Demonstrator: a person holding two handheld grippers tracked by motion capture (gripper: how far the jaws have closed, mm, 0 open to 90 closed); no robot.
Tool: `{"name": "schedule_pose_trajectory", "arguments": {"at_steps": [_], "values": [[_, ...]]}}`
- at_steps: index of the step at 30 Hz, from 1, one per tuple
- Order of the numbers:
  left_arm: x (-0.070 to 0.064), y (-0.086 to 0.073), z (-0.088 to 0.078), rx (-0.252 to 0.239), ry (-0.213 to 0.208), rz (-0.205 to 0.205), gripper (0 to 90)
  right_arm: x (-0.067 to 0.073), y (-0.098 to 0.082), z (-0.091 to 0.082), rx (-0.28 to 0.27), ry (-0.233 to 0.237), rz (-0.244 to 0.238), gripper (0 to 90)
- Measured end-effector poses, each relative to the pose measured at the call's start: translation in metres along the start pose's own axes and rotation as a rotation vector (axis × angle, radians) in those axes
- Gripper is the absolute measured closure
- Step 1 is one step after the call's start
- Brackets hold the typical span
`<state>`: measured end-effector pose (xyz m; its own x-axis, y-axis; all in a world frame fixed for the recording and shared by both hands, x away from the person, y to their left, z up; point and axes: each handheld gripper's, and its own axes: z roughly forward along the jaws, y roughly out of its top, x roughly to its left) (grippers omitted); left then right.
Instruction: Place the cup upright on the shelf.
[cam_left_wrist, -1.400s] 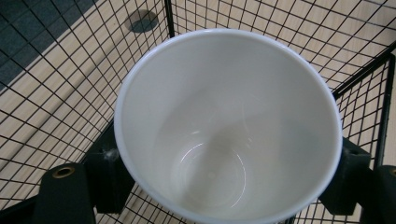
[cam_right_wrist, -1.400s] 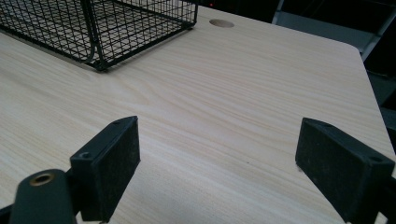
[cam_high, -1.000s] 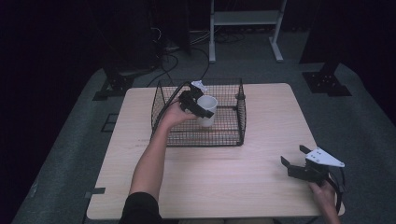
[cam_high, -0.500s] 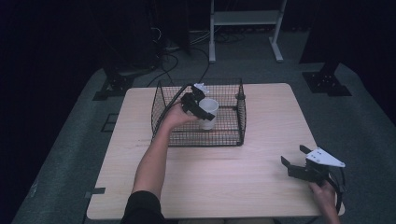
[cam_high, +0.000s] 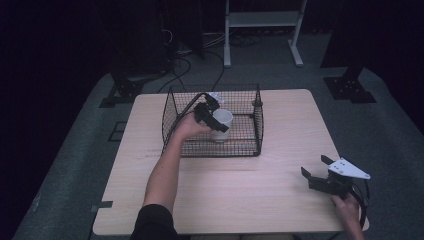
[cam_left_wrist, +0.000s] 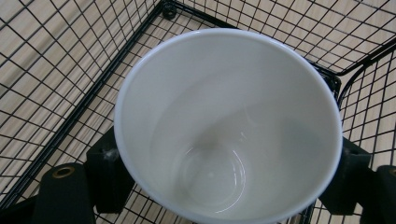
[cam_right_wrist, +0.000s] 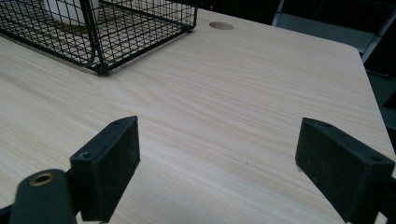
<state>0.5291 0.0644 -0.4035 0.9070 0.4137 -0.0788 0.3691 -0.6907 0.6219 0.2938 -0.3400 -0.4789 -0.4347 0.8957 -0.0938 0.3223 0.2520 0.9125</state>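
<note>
A white cup sits inside the black wire basket at the middle of the table. My left gripper is shut on the cup, with one jaw on each side of it. In the left gripper view the empty white cup shows from above, upright, with the basket mesh under it. My right gripper stands open near the table's front right corner, with nothing between its pads.
The light wooden table has bare room in front of the basket and on the right. A round cable hole lies near the far edge. The basket's corner shows far left in the right gripper view. A white stand is behind the table.
My left gripper has lowered the cup deeper into the basket, slightly nearer. The right gripper has stayed put.
</note>
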Motion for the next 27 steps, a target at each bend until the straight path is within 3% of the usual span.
{"name": "schedule_pose_trajectory", "arguments": {"at_steps": [7,22,27], "values": [[-0.002,-0.001,0.000,0.016,0.005,0.015,20.7,0.000,0.000,0.000,-0.004,0.001,0.004,13.1],[-0.001,-0.012,-0.004,0.010,0.003,-0.005,20.4,-0.001,0.000,-0.001,-0.007,0.001,0.012,13.1],[-0.003,-0.011,-0.004,0.028,0.014,0.012,20.6,-0.001,0.000,0.000,-0.006,0.002,0.013,13.1]]}}
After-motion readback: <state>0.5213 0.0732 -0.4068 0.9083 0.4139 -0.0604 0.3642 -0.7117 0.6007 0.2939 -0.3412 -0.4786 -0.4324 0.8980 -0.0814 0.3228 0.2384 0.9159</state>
